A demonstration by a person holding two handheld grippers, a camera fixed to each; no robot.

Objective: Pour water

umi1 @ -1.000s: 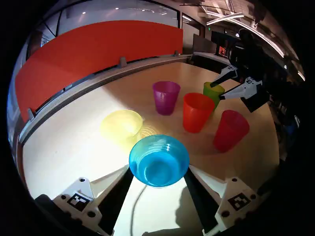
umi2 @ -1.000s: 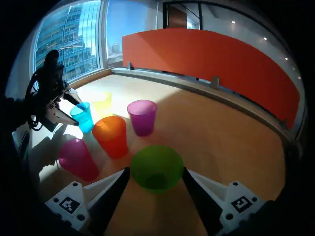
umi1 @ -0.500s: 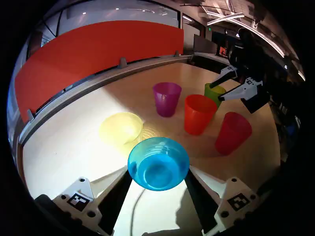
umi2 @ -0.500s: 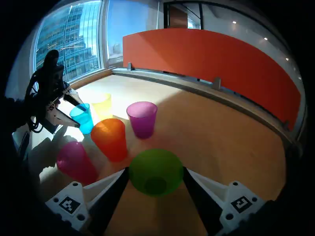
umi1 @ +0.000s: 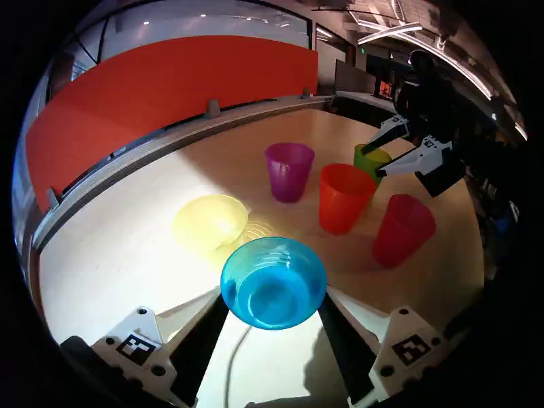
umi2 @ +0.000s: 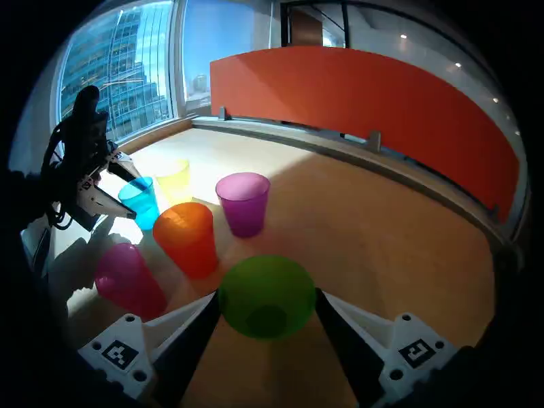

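Observation:
My left gripper (umi1: 273,306) is shut on a blue cup (umi1: 273,282), which I hold upright just above the wooden table (umi1: 122,251). My right gripper (umi2: 266,309) is shut on a green cup (umi2: 266,296), also upright. Farther off, the left gripper view catches the right gripper (umi1: 381,155) with the green cup (umi1: 370,160), and the right gripper view catches the left gripper (umi2: 122,190) with the blue cup (umi2: 139,200). Between them stand a yellow cup (umi1: 209,221), a purple cup (umi1: 290,170), an orange cup (umi1: 345,197) and a pink cup (umi1: 402,229). No water is visible in the cups.
A long orange partition (umi1: 163,88) runs along the table's far edge. Large windows (umi2: 129,68) lie beyond the table in the right gripper view. Bare tabletop (umi2: 394,238) stretches to the right of the purple cup (umi2: 242,202).
The green cup has lifted and shifted slightly in the right gripper. The blue cup stays almost still in the left gripper. The standing cups have not moved.

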